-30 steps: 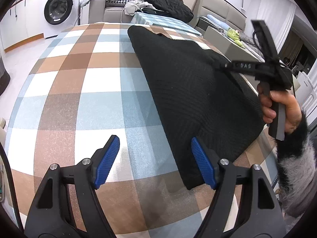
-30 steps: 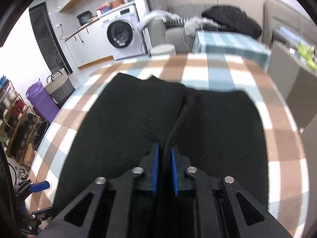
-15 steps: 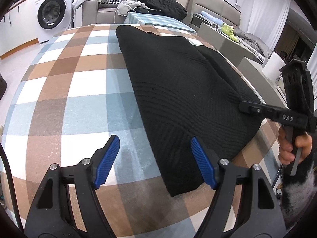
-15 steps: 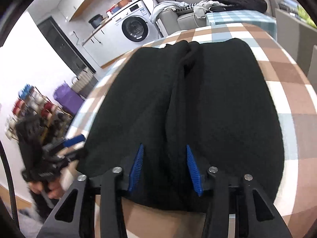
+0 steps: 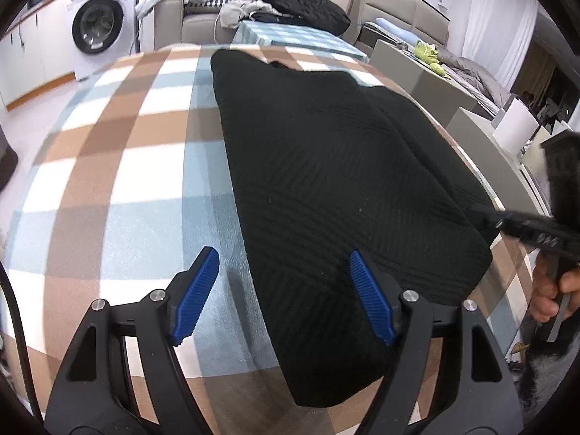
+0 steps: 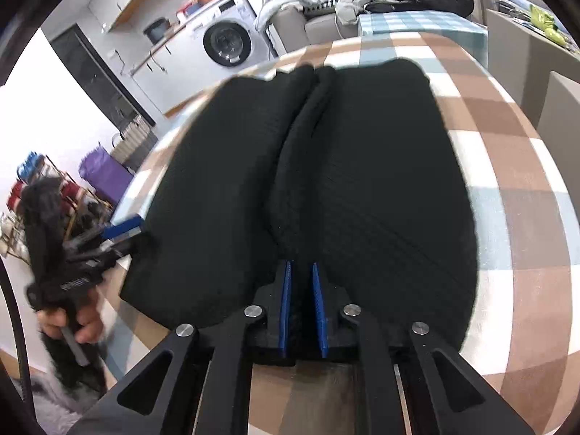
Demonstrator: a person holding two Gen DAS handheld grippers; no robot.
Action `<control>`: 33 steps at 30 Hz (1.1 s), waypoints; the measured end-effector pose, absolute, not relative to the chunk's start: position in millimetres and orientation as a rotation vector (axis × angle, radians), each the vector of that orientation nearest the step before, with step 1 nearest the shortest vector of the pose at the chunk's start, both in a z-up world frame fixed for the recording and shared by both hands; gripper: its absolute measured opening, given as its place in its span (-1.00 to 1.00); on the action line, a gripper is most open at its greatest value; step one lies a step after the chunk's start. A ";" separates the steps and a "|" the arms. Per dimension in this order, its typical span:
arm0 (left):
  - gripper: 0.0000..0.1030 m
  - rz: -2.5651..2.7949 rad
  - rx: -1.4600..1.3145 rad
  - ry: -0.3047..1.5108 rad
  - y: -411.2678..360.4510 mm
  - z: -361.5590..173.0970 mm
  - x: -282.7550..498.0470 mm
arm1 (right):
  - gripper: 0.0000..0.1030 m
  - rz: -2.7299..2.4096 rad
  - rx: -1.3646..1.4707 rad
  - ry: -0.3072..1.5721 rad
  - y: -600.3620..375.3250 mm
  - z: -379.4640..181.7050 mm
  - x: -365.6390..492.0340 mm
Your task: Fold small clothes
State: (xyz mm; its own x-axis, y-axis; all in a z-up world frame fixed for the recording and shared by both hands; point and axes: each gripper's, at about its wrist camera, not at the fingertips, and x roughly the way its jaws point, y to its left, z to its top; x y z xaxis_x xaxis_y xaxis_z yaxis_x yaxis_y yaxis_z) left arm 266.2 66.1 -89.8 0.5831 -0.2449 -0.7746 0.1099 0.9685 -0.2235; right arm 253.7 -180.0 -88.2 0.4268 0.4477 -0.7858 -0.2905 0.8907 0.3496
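Black ribbed knit sweater (image 5: pixel 344 188) lies flat on the checked worktop (image 5: pixel 119 166); it looks soft and thick, best taken at its near hem. Right tongs (image 6: pixel 301 308) are closing on that hem, cloth between the pads. Left tongs (image 5: pixel 282 297) hover open, tilted down over its corner.

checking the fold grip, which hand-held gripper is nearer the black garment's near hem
Right. The right hand-held gripper is closing on the black garment at its near hem; the left hand-held gripper hangs open, straddling its left edge.

Two close wrist views (downward), shared black garment (image 5: pixel 344 188).
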 end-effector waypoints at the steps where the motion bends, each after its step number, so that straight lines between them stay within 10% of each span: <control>1: 0.41 -0.211 -0.174 0.932 67.5 -92.3 267.7 | -0.56 0.449 0.168 0.994 -184.8 -80.3 251.6; 12: 0.38 -0.200 -0.252 0.948 65.3 -100.9 306.1 | -0.14 0.281 0.181 0.906 -223.2 -69.5 251.2; 20: -0.58 -0.206 -0.343 0.921 70.2 -102.1 316.8 | -0.14 0.227 0.152 0.947 -228.6 -89.2 255.7; 33: -0.71 -0.115 -0.305 0.873 105.8 -94.6 279.5 | -0.35 0.318 0.067 0.990 -181.9 -95.0 250.7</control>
